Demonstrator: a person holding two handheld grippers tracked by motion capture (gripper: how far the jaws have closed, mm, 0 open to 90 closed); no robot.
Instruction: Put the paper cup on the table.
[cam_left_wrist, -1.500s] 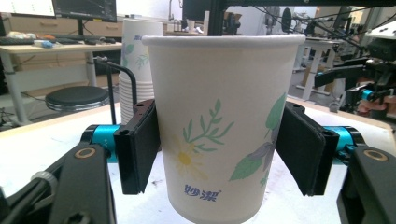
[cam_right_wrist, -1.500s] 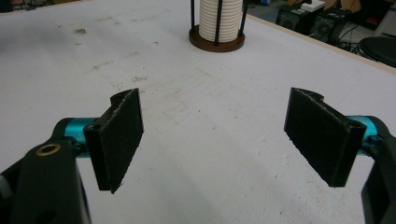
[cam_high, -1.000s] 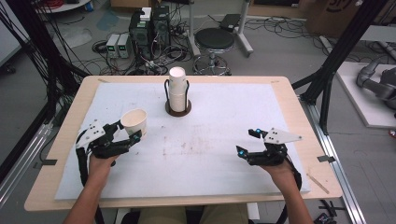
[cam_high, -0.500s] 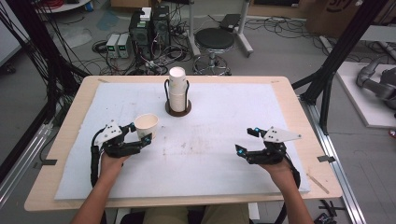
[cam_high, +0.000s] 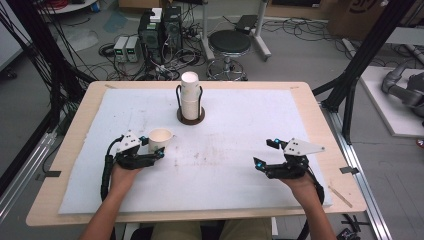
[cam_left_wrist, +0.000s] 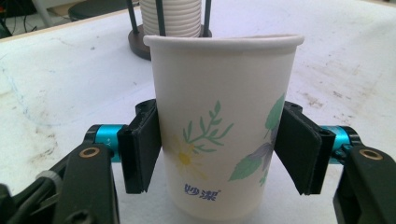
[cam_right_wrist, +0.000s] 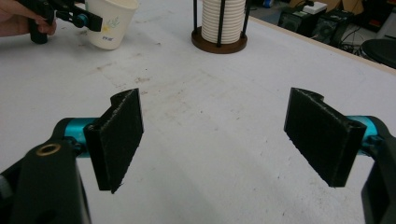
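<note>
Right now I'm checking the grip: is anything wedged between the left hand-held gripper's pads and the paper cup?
Nothing visible. The left hand-held gripper has both pads pressed directly on the floral paper cup; the cup dispenser stands apart behind it.

High view overhead facing forward-down, two low close gripper views, all sharing cup holder (cam_high: 190, 102).

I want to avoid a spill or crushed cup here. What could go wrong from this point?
1. The left gripper squeezes the thin paper cup at mid-wall, and its jaws have just been closing; more pressure could dent it.
2. The rim already looks slightly flattened, so the cup might slip or tip when released.
</note>
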